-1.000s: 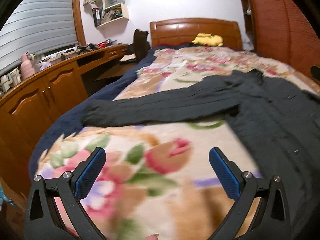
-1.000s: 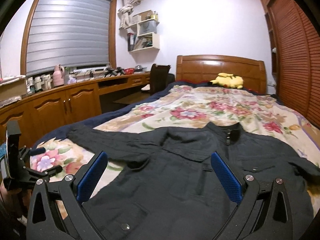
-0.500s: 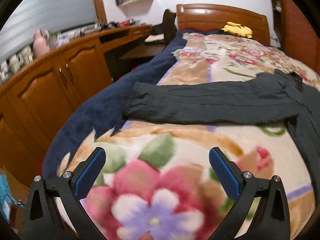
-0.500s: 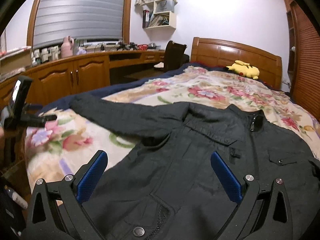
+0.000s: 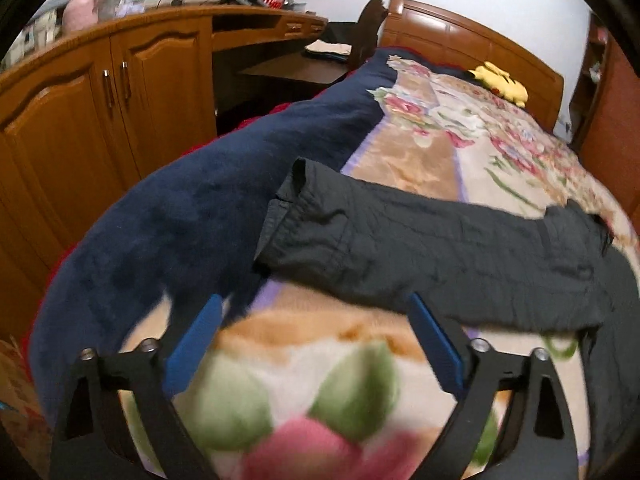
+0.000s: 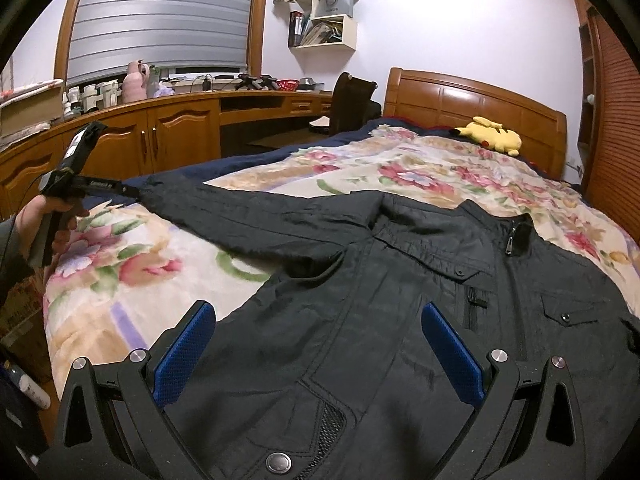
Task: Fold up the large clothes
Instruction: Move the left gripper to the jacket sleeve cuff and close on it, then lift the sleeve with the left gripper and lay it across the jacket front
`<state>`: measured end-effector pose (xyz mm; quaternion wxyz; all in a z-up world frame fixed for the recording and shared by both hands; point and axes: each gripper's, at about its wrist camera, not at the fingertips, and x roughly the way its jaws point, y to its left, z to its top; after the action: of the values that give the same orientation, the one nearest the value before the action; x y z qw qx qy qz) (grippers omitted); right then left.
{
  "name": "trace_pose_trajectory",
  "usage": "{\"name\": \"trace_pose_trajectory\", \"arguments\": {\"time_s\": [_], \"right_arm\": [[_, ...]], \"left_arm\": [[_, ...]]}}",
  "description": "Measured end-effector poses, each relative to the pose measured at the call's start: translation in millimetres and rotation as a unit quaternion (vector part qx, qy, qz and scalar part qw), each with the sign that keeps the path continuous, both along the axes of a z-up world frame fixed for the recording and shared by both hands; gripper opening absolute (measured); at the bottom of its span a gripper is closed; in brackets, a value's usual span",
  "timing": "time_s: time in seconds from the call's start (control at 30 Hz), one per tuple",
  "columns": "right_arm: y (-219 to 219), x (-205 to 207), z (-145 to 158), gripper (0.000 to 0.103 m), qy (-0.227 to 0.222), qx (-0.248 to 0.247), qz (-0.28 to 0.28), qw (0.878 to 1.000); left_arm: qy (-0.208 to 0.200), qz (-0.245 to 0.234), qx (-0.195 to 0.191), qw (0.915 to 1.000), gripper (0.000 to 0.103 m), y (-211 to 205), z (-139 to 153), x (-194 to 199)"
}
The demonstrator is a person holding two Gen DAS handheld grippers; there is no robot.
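A large black jacket point(image 6: 400, 312) lies spread face up on the flowered blanket point(image 6: 132, 280), zipper and collar toward the headboard. Its left sleeve point(image 5: 420, 248) stretches flat across the bed, and the cuff point(image 5: 288, 200) rests on the navy border. My left gripper point(image 5: 313, 300) hovers just short of the sleeve's near edge close to the cuff. Its jaws are closing, with only blanket between them. In the right wrist view a hand holds the left gripper point(image 6: 80, 176) by the cuff. My right gripper point(image 6: 316, 308) stands open low over the jacket's front hem, holding nothing.
Wooden cabinets point(image 5: 100, 112) and a desk run along the bed's left side, with a dark chair point(image 6: 352, 100) at the desk. A yellow plush toy point(image 6: 492, 132) lies by the headboard point(image 6: 460, 96). A slatted wardrobe point(image 6: 616, 120) stands on the right.
My left gripper has travelled left along the sleeve to the cuff end and its jaws have narrowed a little. The right gripper has sunk closer to the jacket's front.
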<state>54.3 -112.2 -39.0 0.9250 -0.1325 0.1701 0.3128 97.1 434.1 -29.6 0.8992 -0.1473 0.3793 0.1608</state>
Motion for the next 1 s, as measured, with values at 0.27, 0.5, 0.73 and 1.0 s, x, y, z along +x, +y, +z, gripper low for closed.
{"name": "trace_pose_trajectory", "arguments": {"time_s": [0.27, 0.5, 0.73, 1.0], "right_arm": [[10, -15, 11, 0.103, 0.004, -0.006, 0.002, 1.000], [12, -19, 11, 0.103, 0.006, -0.006, 0.006, 1.000], [11, -21, 12, 0.103, 0.009, -0.001, 0.006, 1.000], [4, -20, 16, 0.103, 0.014, 0.010, 0.014, 1.000]], "left_arm": [[0.003, 0.032, -0.074, 0.9968, 0.078, 21, -12, 24], [0.011, 0.051, -0.091, 0.9945, 0.052, 26, -18, 37], [0.014, 0.045, -0.077, 0.9960, 0.012, 22, -2, 43], [-0.022, 0.007, -0.029, 0.9993, 0.005, -18, 54, 28]]}}
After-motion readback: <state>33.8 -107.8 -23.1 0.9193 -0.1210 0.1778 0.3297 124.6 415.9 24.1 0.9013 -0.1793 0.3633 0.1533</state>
